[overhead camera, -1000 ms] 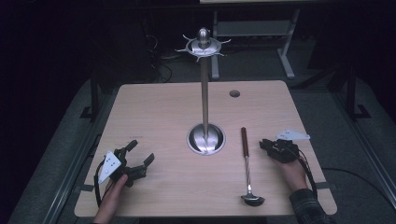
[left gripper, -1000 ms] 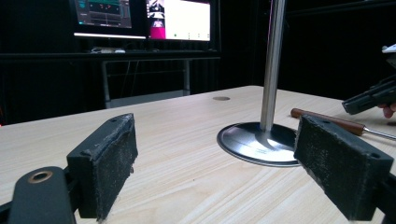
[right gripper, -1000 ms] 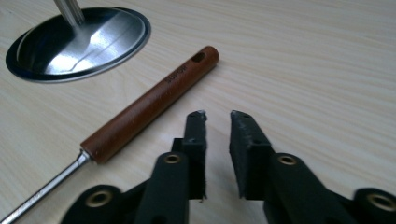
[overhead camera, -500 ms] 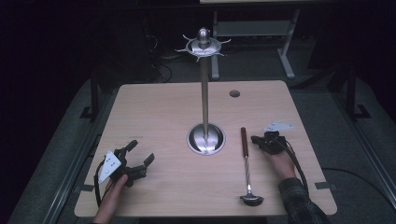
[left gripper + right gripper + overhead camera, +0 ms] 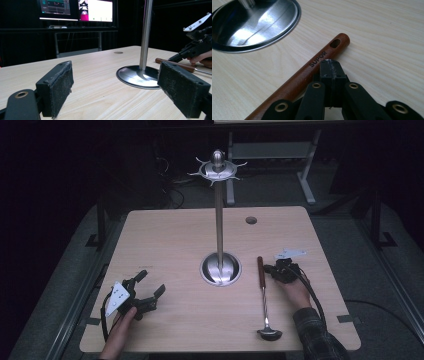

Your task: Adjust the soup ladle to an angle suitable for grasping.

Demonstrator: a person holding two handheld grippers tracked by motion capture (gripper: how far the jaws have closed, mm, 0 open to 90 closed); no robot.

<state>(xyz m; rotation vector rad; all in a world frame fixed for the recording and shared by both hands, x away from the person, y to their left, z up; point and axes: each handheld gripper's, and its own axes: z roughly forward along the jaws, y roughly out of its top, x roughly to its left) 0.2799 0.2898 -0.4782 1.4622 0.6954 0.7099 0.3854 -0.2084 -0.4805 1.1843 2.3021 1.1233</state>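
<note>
Nearest the table's (image 5: pixel 175 235) front edge, the ladle's (image 5: pixel 265 305) shiny bowl is seen lying flat on the wood. Its thin metal stem runs away from the edge and turns into a brown wooden handle. A small hole is cut near the tip of the handle, and the word SUPOR is printed on it, as seen in the right gripper view.

At the front left, the left gripper (image 5: pixel 149 287) is held low over the table by the left hand (image 5: pixel 122 327). Its two jaws are spread wide apart and nothing is held between them. A grey three-cornered plate is fixed on its top.

At the right, the right gripper (image 5: pixel 273 269) is held by the right hand (image 5: pixel 296 292), and a checked sleeve (image 5: pixel 317 335) is worn on that arm. In the right gripper view, its jaws are pressed together with no gap, and nothing is gripped. The tips are placed just beside the handle, near the end with the hole. Whether the handle is touched cannot be told.

A little farther back, in the middle of the table, a stand (image 5: pixel 219 220) is set. Its round shiny base sits just left of the handle, and a tall thin pole goes straight up from it. At the top, a ring of small hooks is fixed under a round knob.

Near the far edge, a small round hole (image 5: pixel 251 220) is cut in the table. Behind the table, lit screens (image 5: pixel 77 8) are seen in the left gripper view.
</note>
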